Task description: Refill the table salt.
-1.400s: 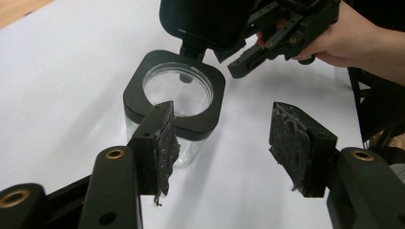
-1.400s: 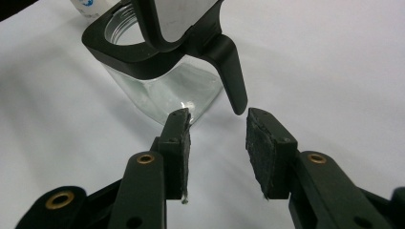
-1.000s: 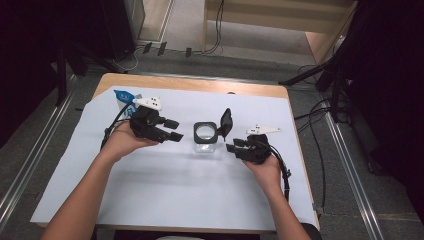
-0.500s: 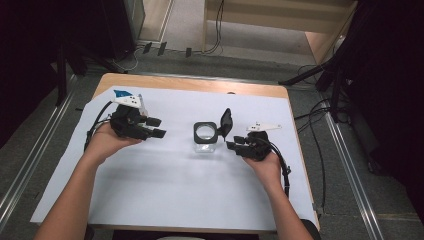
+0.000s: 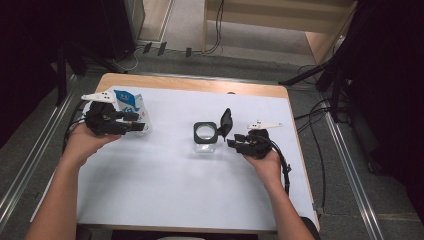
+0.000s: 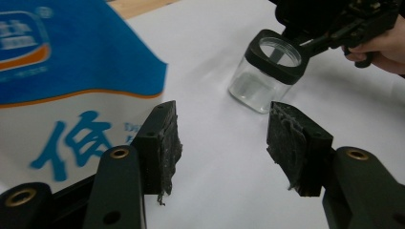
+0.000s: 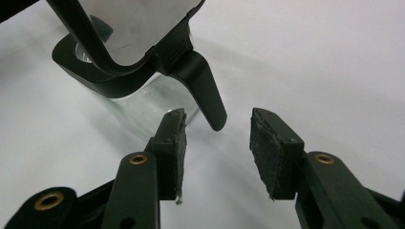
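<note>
Okay, left tongs [image 5: 139, 123] sit at the far-left of the desk [image 5: 175, 200], jaws apart with nothing between them; in the left gripper view the blue-and-white bag [image 6: 71, 71] is just beside the left jaw, not inside the gap. My read: the step in hand is grabbing that bag [image 5: 131, 102]. To do it well I'd swing the left tongs [image 6: 222, 138] toward the bag so its edge slides between the pads, bite high on the upright pouch, not at the floppy corner, and close firm, since a soft bag will likely sag or slip. Right tongs [image 5: 231, 142] are right of centre, jaws apart too, clamped on nothing; in the right gripper view the black tab [image 7: 205, 90] of the flipped-up lid [image 7: 129, 24] hangs just ahead of the gap, untouched. The clear jar [image 5: 205, 137] stands mid-desk with its mouth open and the lid [image 5: 226, 122] standing up on its right side. I'd keep the right tongs [image 7: 217, 138] near the jar [image 7: 143, 107] to steady it later. Around: white sheet over the desk, bare between bag and jar, so nothing blocks the way across. Main risk I see is that raised lid, which could be knocked from the right, and the light jar [image 6: 260, 81] could tip. Cables and plugs [image 5: 155, 48] lie on the floor beyond the far edge, well apart.
</note>
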`<state>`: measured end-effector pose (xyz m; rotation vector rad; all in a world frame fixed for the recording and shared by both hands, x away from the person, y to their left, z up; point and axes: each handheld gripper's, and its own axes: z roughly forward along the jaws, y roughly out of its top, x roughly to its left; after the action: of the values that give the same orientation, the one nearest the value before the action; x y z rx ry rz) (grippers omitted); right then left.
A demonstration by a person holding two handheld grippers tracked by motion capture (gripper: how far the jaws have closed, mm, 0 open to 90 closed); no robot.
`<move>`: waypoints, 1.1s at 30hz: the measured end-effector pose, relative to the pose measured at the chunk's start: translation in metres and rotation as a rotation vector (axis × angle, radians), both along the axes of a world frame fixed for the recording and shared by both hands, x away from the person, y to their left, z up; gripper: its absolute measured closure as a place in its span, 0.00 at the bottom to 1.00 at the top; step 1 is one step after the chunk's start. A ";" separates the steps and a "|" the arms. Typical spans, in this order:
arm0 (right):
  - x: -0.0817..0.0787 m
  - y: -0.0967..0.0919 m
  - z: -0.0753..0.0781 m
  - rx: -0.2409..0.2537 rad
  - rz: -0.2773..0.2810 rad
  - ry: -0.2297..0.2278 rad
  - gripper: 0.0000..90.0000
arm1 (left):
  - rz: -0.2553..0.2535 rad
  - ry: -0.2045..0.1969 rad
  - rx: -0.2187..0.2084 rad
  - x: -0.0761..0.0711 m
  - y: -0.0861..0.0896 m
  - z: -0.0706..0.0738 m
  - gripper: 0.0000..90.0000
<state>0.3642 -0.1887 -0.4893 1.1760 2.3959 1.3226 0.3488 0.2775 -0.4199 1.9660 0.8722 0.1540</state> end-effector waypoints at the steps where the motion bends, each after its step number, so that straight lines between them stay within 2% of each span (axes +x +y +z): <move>1: 0.000 0.000 0.000 -0.001 0.000 -0.001 0.64 | 0.011 -0.005 0.005 0.000 0.002 0.001 0.50; 6: 0.000 0.000 0.000 -0.001 -0.004 -0.001 0.64 | 0.063 -0.010 -0.014 0.000 0.018 0.002 0.49; 10: 0.000 0.000 -0.001 0.000 -0.004 0.004 0.64 | 0.093 -0.005 -0.006 0.001 0.028 0.001 0.49; 15: -0.001 -0.001 -0.001 -0.009 -0.002 0.007 0.64 | 0.144 -0.007 -0.021 0.004 0.043 0.002 0.49; 18: -0.002 -0.002 -0.001 -0.011 -0.006 0.014 0.64 | 0.184 -0.016 -0.001 0.009 0.049 0.002 0.47; 21: -0.003 -0.002 -0.002 -0.014 -0.010 0.012 0.64 | 0.195 -0.024 -0.013 0.015 0.055 0.003 0.45; 23: -0.005 -0.003 -0.003 -0.018 -0.011 0.017 0.64 | 0.207 -0.029 -0.035 0.018 0.057 0.002 0.45; 26: -0.006 -0.005 -0.003 -0.022 -0.017 0.018 0.64 | 0.211 -0.023 -0.014 0.025 0.056 0.000 0.44; 33: -0.013 -0.010 -0.005 -0.023 -0.037 0.020 0.64 | 0.191 -0.030 -0.036 0.037 0.051 -0.002 0.44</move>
<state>0.3515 -0.1992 -0.4940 1.2276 2.3844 1.2744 0.3863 0.3286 -0.4217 1.8410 1.0356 0.2754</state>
